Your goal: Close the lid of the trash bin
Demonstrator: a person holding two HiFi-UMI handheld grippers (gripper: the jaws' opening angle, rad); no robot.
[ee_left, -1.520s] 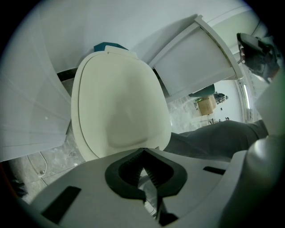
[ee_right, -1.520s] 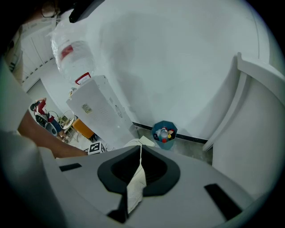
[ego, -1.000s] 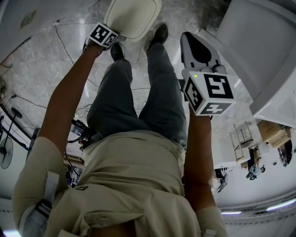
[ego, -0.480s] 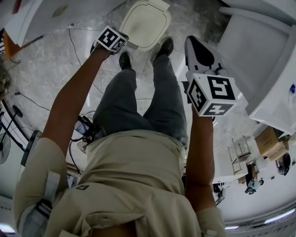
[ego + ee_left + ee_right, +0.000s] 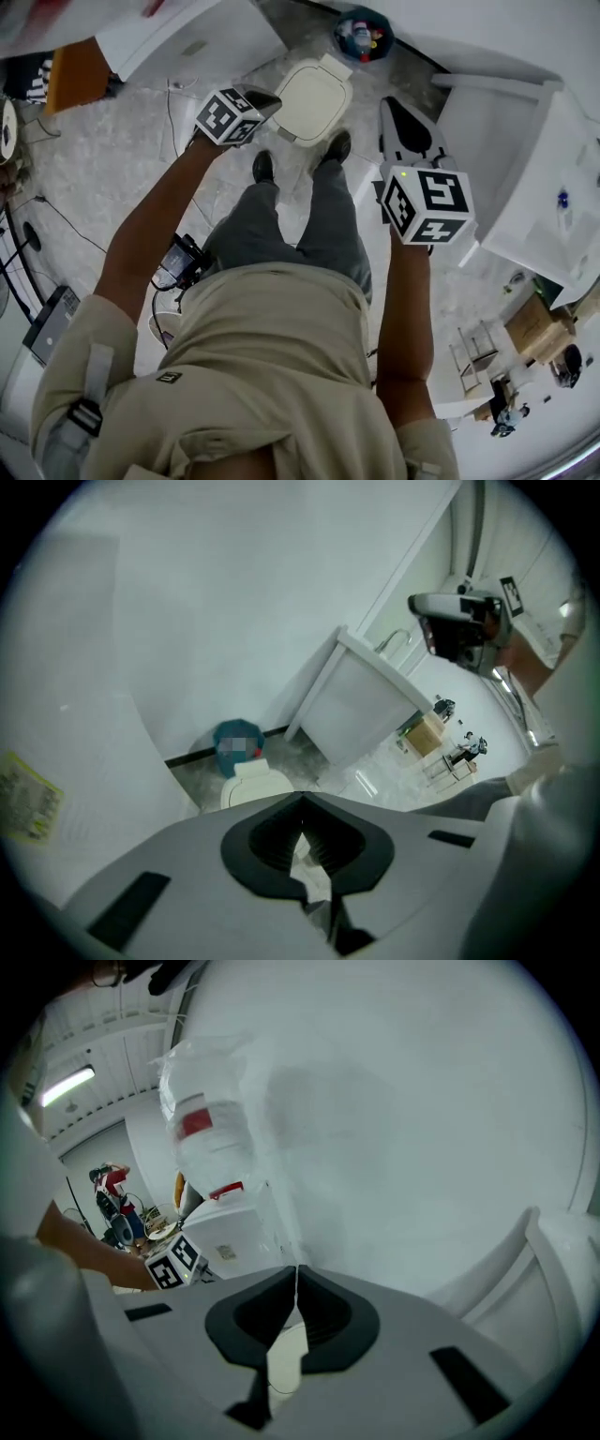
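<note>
The trash bin stands on the floor just past my feet, with its cream lid lying flat on top. In the left gripper view the trash bin shows beyond the jaws. My left gripper hangs at the lid's left edge, jaws together with nothing between them. My right gripper is held to the right of the bin, apart from it, jaws also together and empty. The left gripper and the right gripper both show their tips meeting.
A blue basket with rubbish stands behind the bin against the wall. White furniture is close on the right and a white cabinet at upper left. Cables and a device lie on the marble floor at left.
The left gripper has come off the lid's near-left corner and now sits beside it. The head view has lifted, so the bin looks farther away and the blue basket has come into sight.
</note>
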